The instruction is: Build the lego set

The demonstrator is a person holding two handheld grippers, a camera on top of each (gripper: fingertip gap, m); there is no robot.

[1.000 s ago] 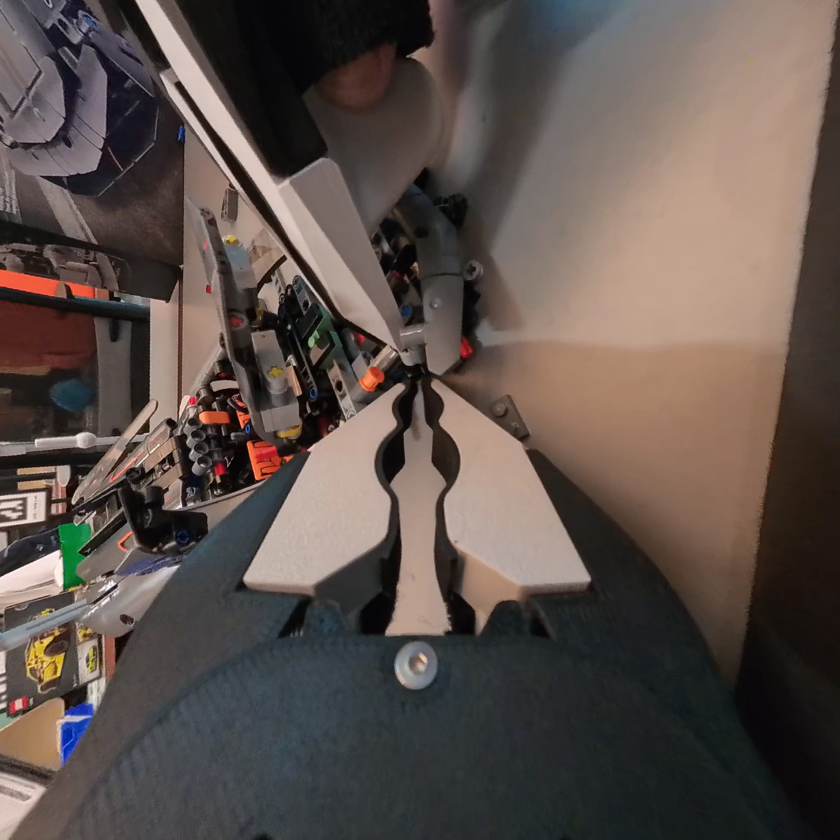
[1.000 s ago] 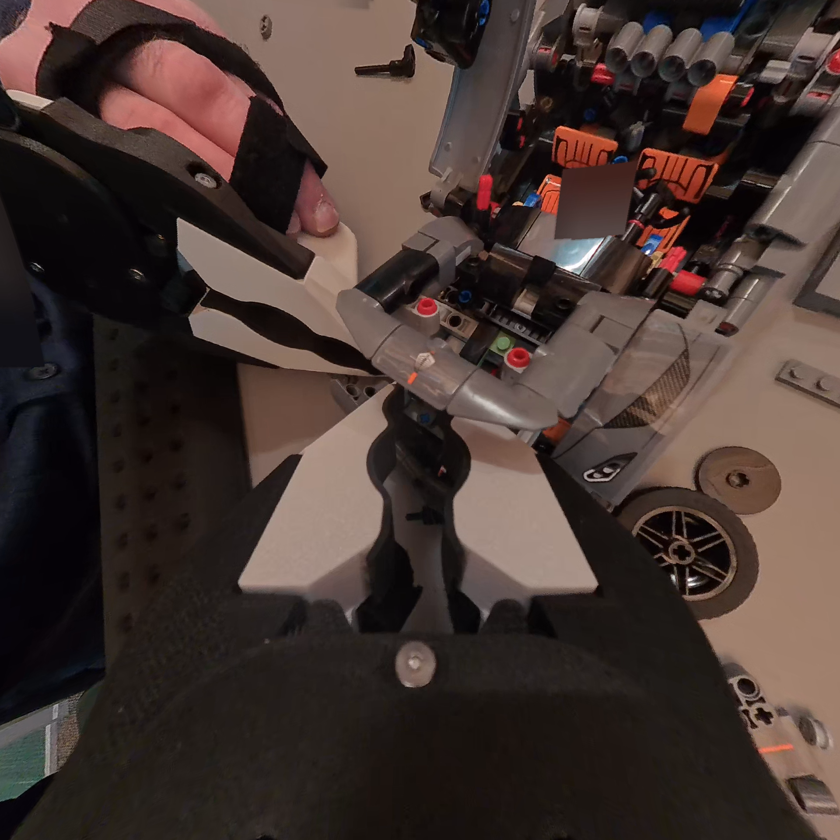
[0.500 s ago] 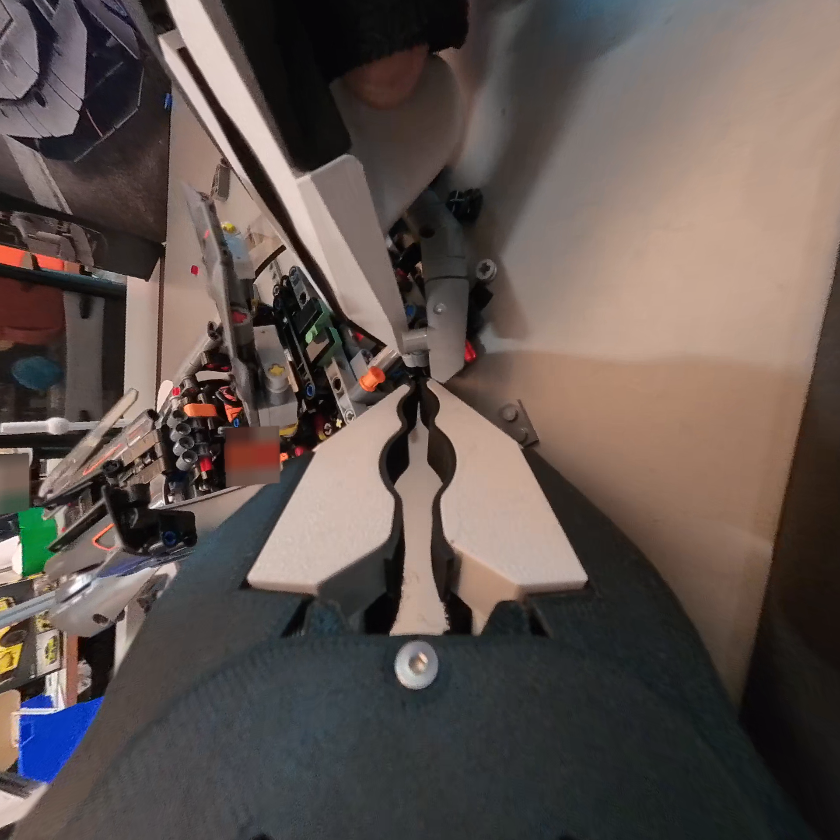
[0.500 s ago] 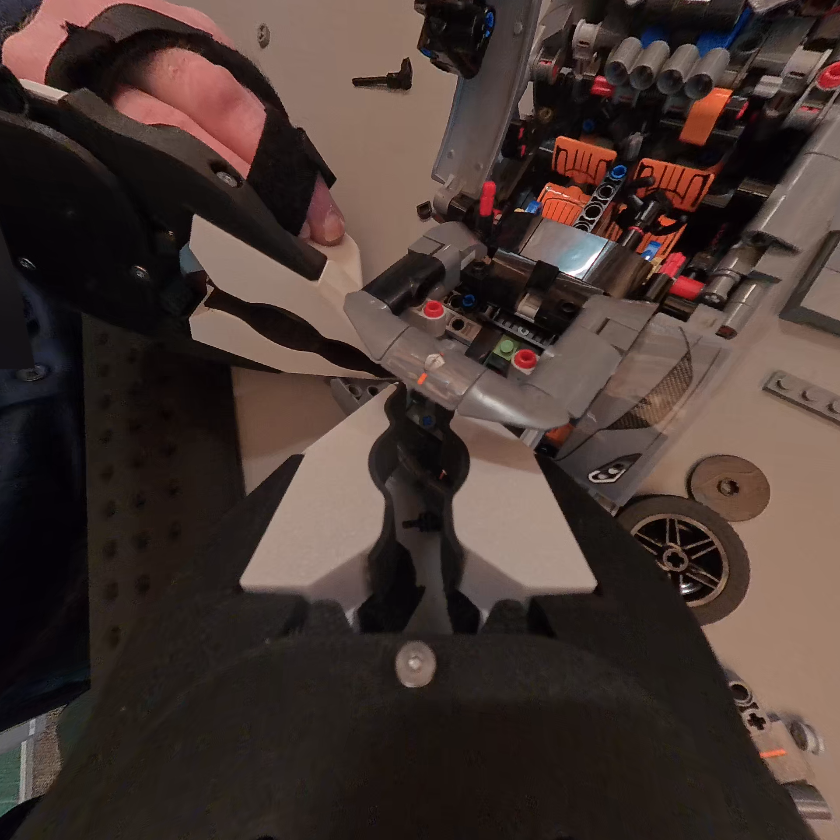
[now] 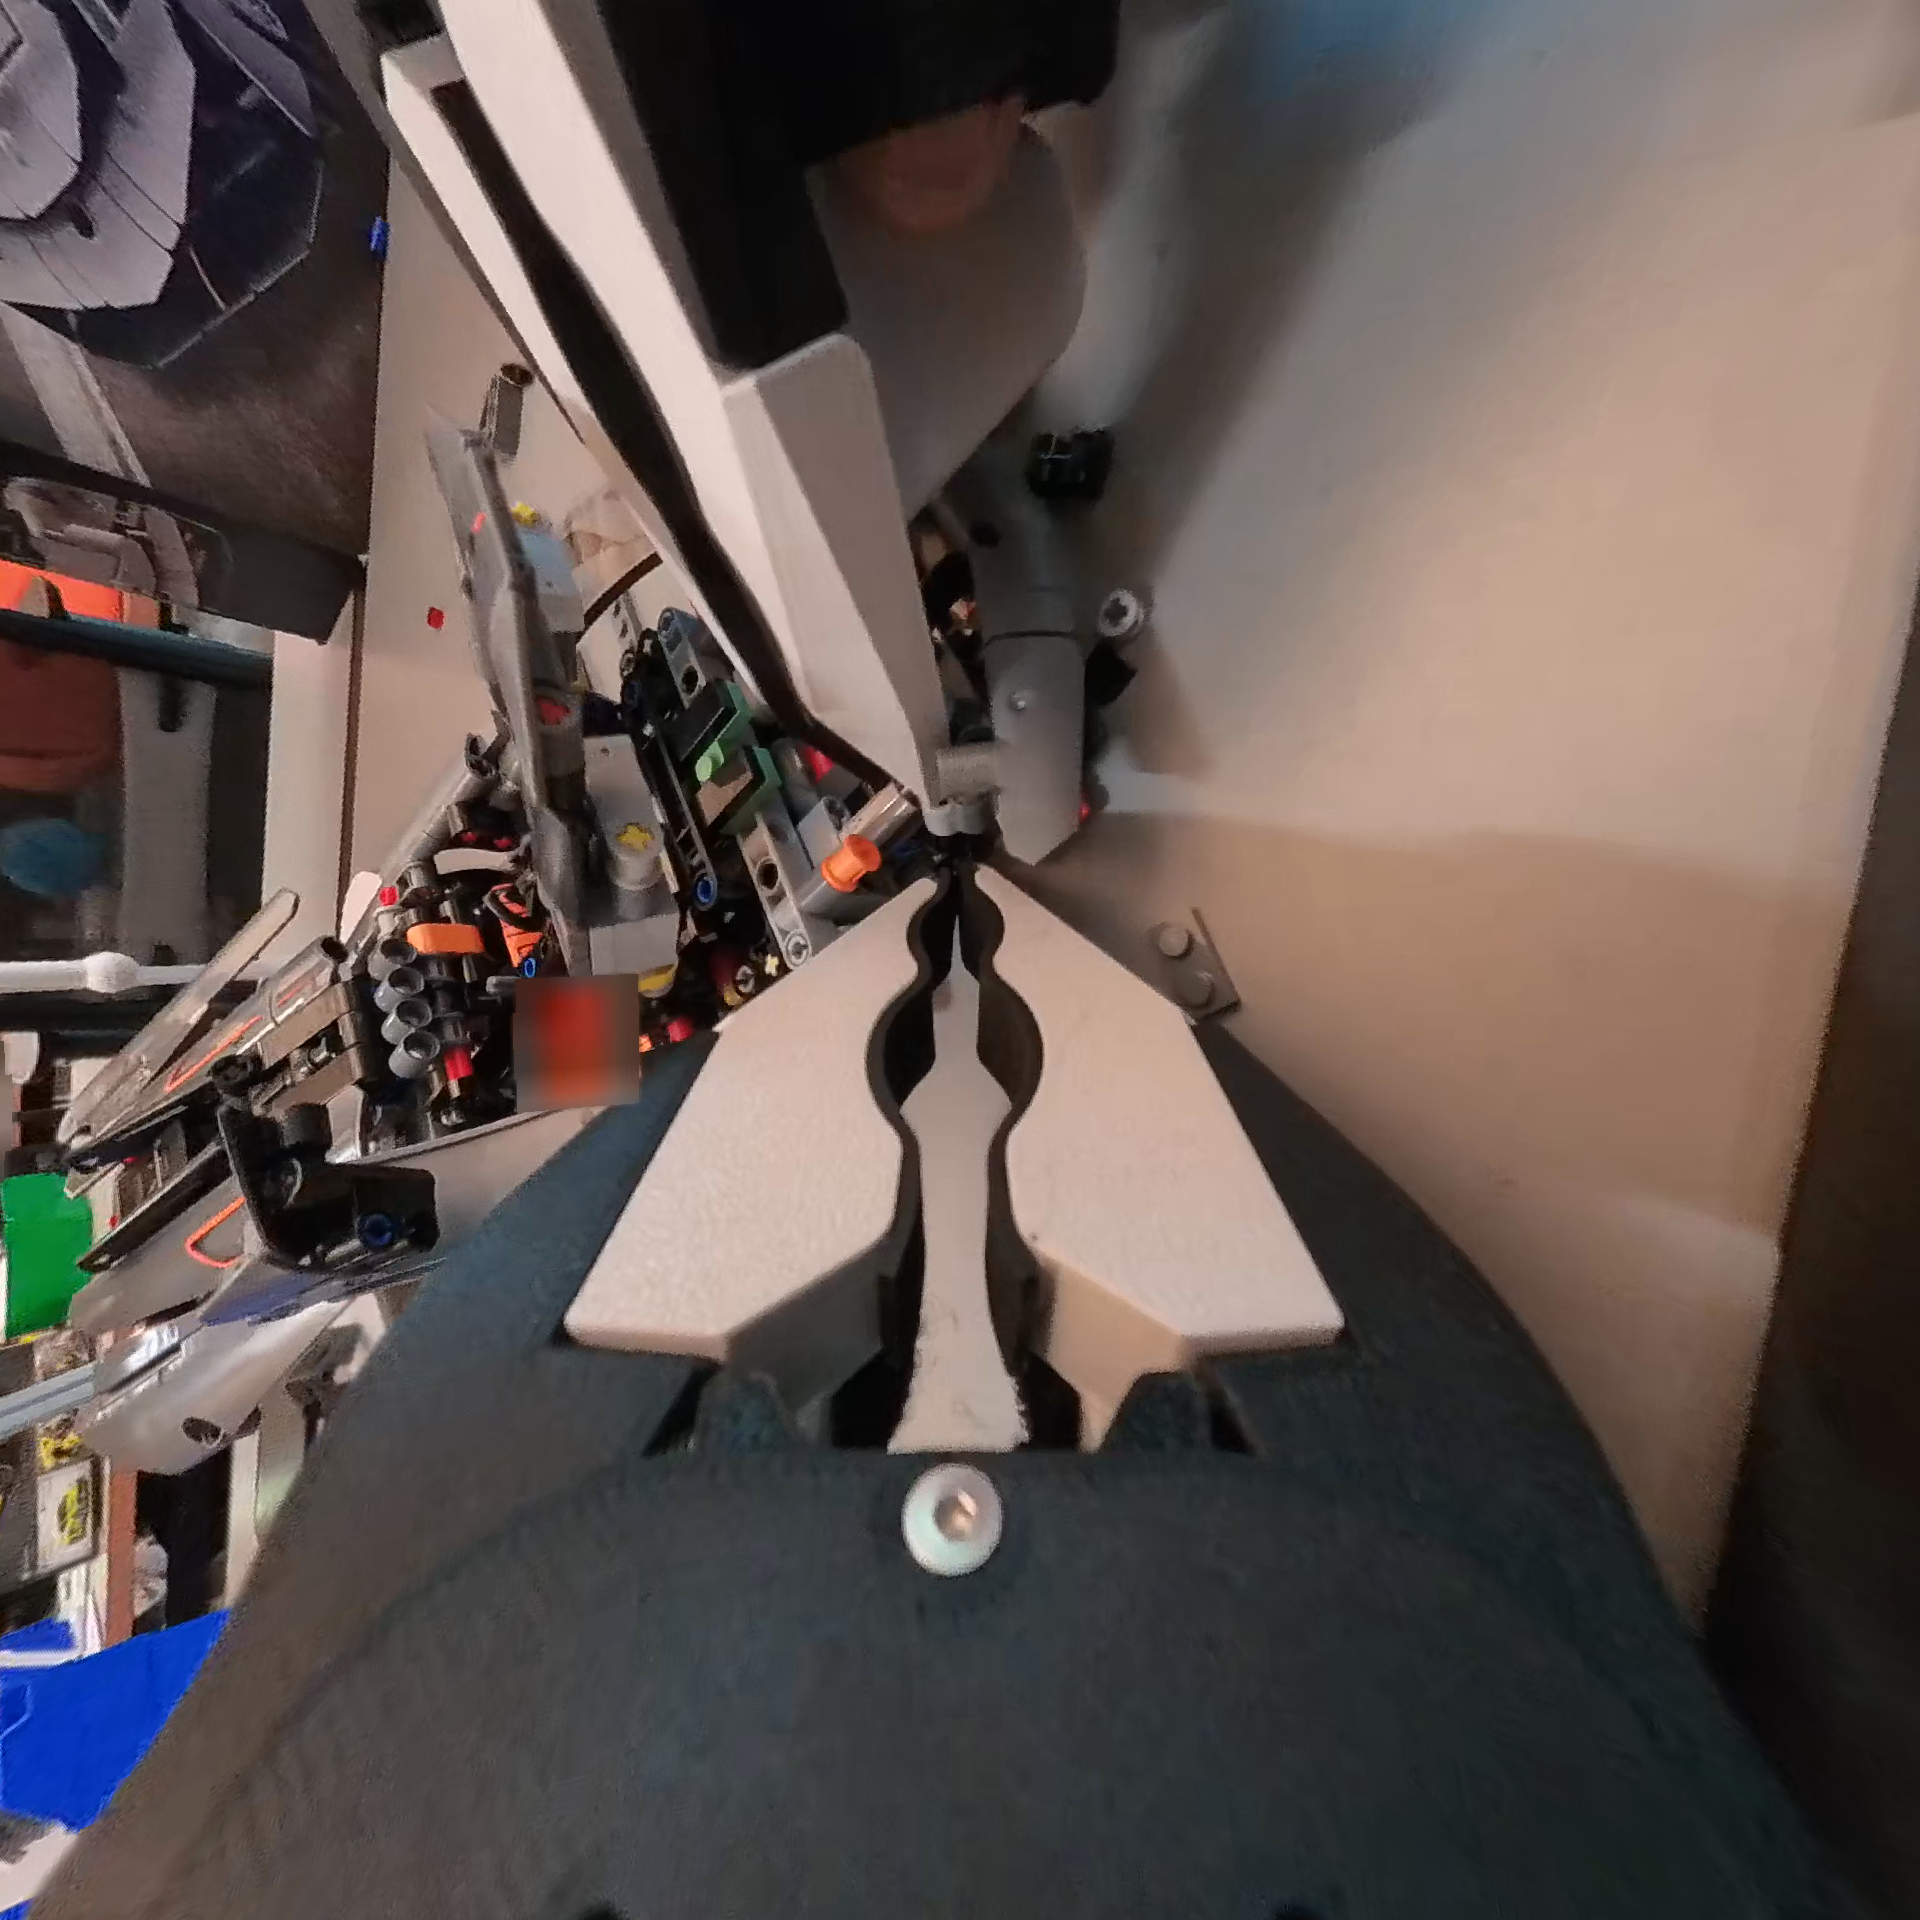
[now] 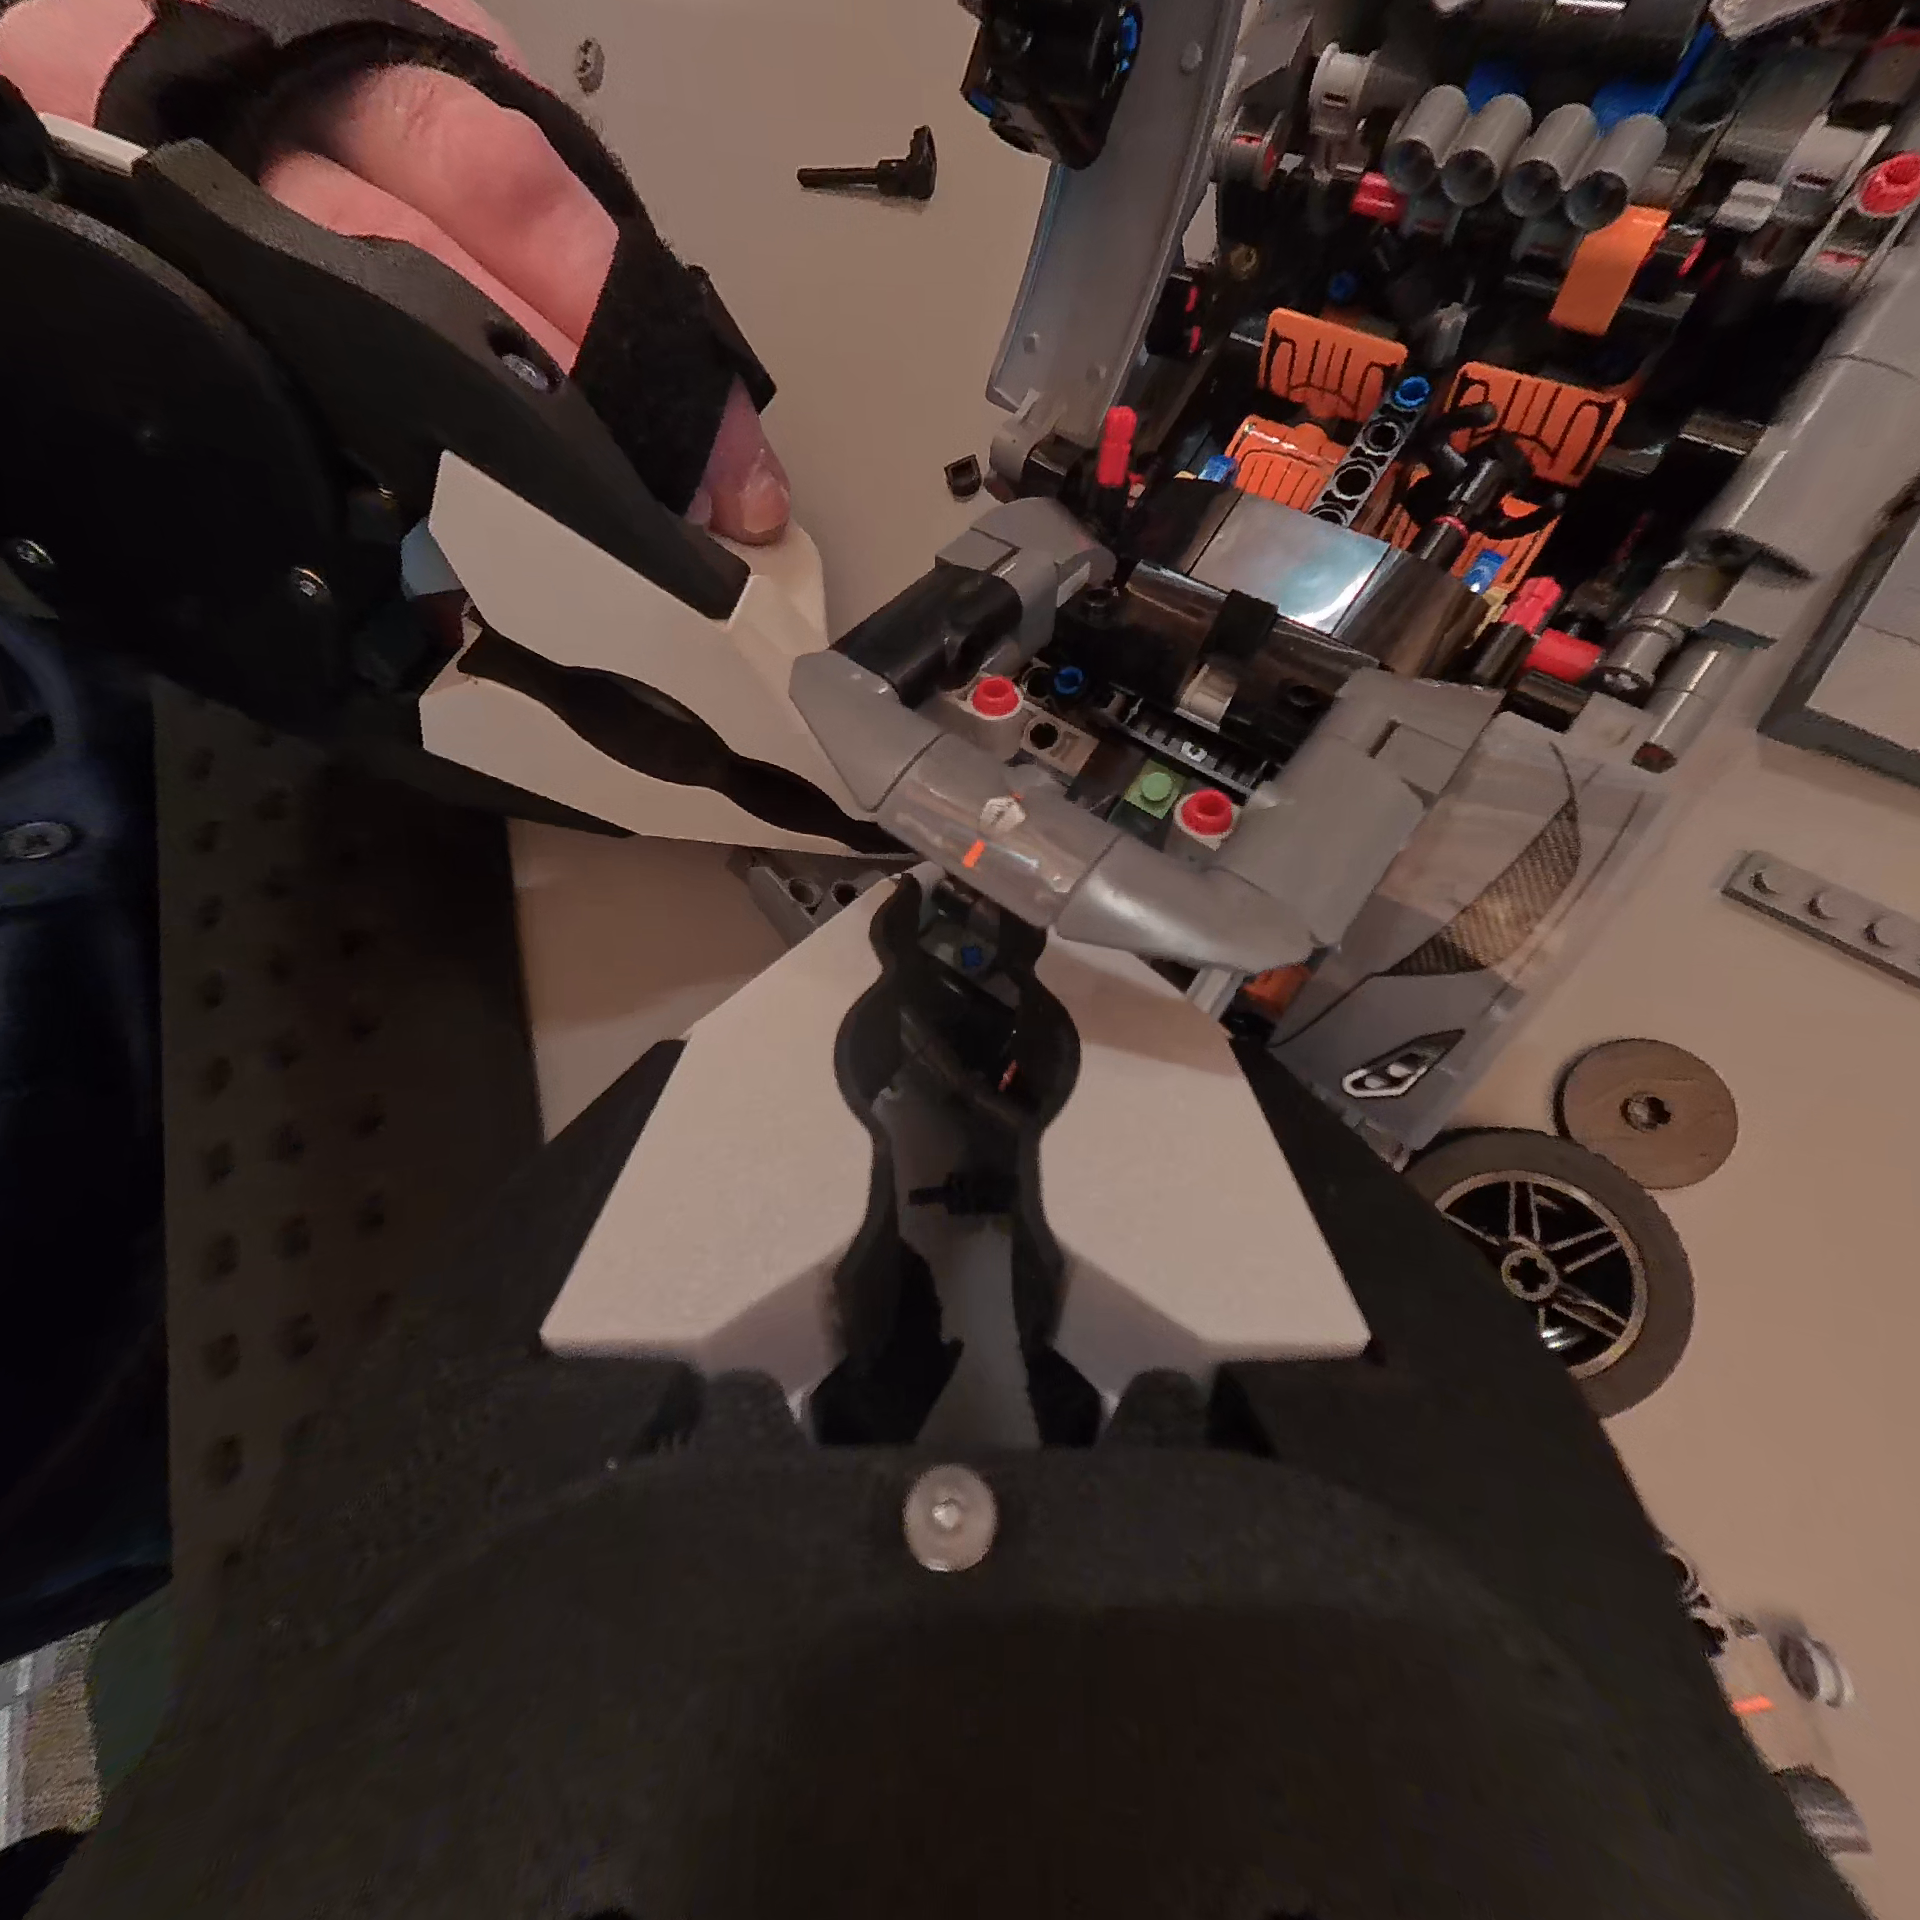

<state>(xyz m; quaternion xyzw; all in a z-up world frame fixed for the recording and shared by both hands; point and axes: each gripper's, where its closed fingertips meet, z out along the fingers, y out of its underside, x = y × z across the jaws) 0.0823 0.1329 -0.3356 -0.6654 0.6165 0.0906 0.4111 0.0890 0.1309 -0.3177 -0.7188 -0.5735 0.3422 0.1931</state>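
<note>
The partly built grey Lego car (image 6: pixel 1455 790) lies on the pale table with its orange seats and engine exposed. It also shows in the left wrist view (image 5: pixel 644 831). My right gripper (image 6: pixel 940 894) is shut at the car's nose, its tips tucked under the grey front bumper (image 6: pixel 997 831) with dark parts between them. My left gripper (image 5: pixel 961 878) is shut on the same front corner, next to a small grey connector (image 5: pixel 961 790). It comes in from the left in the right wrist view (image 6: pixel 868 831). What each tip pinches is hidden.
A loose black wheel (image 6: pixel 1558 1268), a brown disc (image 6: pixel 1650 1112) and a grey studded plate (image 6: pixel 1829 914) lie to the car's right. A black pin (image 6: pixel 873 171) lies farther off. A small grey plate (image 5: pixel 1195 961) lies by my left fingers. The set's box (image 5: pixel 156 156) stands behind. Both grippers' tips are close together, under 4 cm apart.
Both grippers stay clamped at the car's nose. The car and left hand have drifted slightly in the views. The jaws have not opened.
</note>
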